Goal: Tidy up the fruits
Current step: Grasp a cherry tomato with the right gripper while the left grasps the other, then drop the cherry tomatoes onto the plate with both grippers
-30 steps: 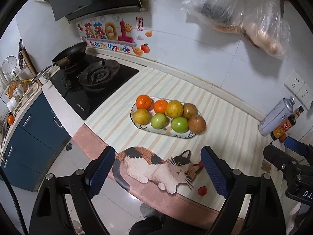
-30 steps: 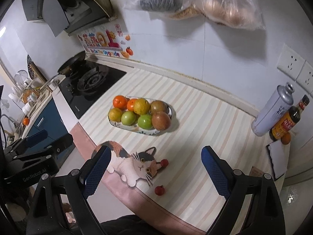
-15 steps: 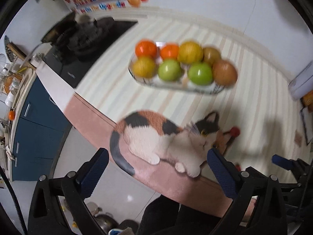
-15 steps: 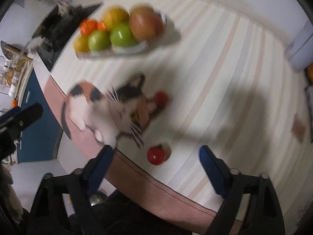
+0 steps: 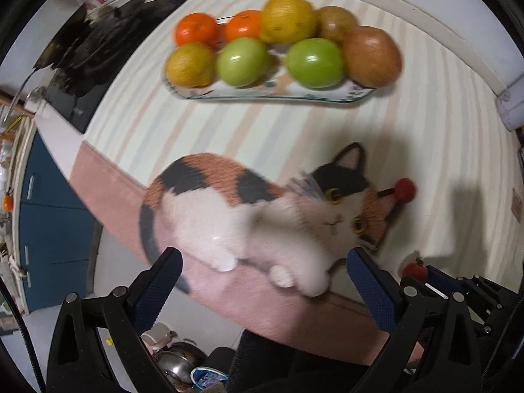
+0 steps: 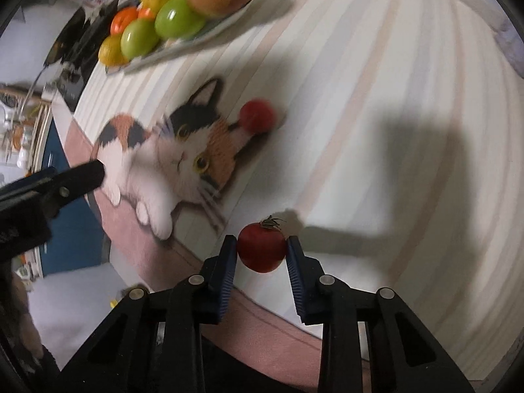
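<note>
My right gripper [image 6: 261, 251] is shut on a small red tomato [image 6: 261, 251] with a green stem, low over the striped counter near its front edge. A second red tomato [image 6: 256, 115] lies by the ear of the cat-shaped mat [image 6: 170, 150]. My left gripper [image 5: 262, 281] stands open over the cat mat [image 5: 249, 216] with nothing between its fingers. Farther back, a patterned oval plate [image 5: 271, 93] holds oranges, green apples and brownish fruits. In the left wrist view the held tomato [image 5: 414, 270] shows at the lower right.
A black gas hob [image 5: 98, 52] with a pan sits at the back left. A white spray can [image 5: 511, 104] stands at the right edge. Blue cabinets [image 5: 52, 222] and floor lie below the counter's pink front edge [image 5: 262, 301].
Both grippers have dropped close to the counter. My right gripper's jaws closed from wide apart onto the near tomato. The left jaws stayed wide.
</note>
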A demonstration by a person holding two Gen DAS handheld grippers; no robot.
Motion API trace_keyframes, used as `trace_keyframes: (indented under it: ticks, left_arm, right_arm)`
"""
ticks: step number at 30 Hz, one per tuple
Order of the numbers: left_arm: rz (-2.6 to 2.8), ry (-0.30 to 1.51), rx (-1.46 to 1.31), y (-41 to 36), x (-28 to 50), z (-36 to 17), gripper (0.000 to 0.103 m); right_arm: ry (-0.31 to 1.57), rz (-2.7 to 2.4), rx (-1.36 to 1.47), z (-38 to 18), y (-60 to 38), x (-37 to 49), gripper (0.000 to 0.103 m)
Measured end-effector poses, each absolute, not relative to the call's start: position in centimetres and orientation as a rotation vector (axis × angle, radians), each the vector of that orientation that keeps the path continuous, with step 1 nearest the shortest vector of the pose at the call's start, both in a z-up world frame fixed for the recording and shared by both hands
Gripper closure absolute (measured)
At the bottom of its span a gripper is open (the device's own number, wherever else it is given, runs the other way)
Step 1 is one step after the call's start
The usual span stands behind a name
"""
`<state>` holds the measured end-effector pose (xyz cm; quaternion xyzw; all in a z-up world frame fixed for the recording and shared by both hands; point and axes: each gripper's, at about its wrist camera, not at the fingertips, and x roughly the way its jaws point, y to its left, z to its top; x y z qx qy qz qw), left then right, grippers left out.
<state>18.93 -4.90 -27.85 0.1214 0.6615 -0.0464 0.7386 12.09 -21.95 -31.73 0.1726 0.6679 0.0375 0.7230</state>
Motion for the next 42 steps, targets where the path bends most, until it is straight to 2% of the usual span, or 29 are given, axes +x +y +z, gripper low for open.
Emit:
trace_keyframes:
  ticks: [9, 11, 13, 14, 16, 17, 19, 20, 21, 27, 37, 42]
  left_arm:
    - [-0.287, 1.460, 0.276, -12.9, 20.1, -29.8, 0.000]
    - [-0.322, 1.485, 0.287, -14.6, 20.6, -31.1, 0.003]
    - [-0.347, 1.507, 0.291, -15.7, 20.9, -32.2, 0.022]
    - [-0.361, 1.525, 0.295, -16.3, 21.0, -32.9, 0.027]
    - [-0.383, 1.544, 0.288, -16.9, 21.1, -33.8, 0.048]
    - [-0.387, 1.547, 0.286, -17.1, 21.1, -34.1, 0.053]
    - [-0.396, 1.550, 0.276, -17.1, 21.0, -34.5, 0.071]
    - [-0.392, 1.544, 0.277, -17.0, 21.0, -34.5, 0.073]
    - [-0.397, 1.532, 0.267, -16.9, 21.0, -34.4, 0.079]
    - [-0.375, 1.512, 0.186, -13.8, 22.3, -33.2, 0.080]
    - [-0.249, 1.402, -0.082, -2.0, 26.3, -24.8, 0.080]
    - [-0.168, 1.383, -0.187, 3.5, 29.3, -24.5, 0.080]
  right_arm:
    - [1.441, -0.076, 0.420, -30.2, -28.9, 12.0, 0.070]
    - [1.444, -0.098, 0.431, -30.4, -30.0, 11.9, 0.070]
    - [1.444, -0.114, 0.431, -30.3, -30.8, 11.6, 0.070]
    - [1.444, -0.119, 0.437, -30.3, -31.3, 11.4, 0.070]
    - [1.443, -0.128, 0.444, -30.2, -31.7, 11.2, 0.070]
    - [1.442, -0.131, 0.448, -30.1, -32.0, 11.1, 0.070]
    - [1.441, -0.132, 0.451, -29.8, -32.1, 10.8, 0.070]
    - [1.437, -0.133, 0.452, -29.6, -32.3, 10.7, 0.070]
    - [1.433, -0.130, 0.450, -29.4, -32.3, 10.8, 0.070]
    - [1.396, -0.079, 0.433, -27.8, -30.9, 12.5, 0.070]
    - [1.285, 0.135, 0.420, -25.4, -23.0, 19.4, 0.070]
    - [1.224, 0.228, 0.441, -25.4, -17.6, 24.1, 0.070]
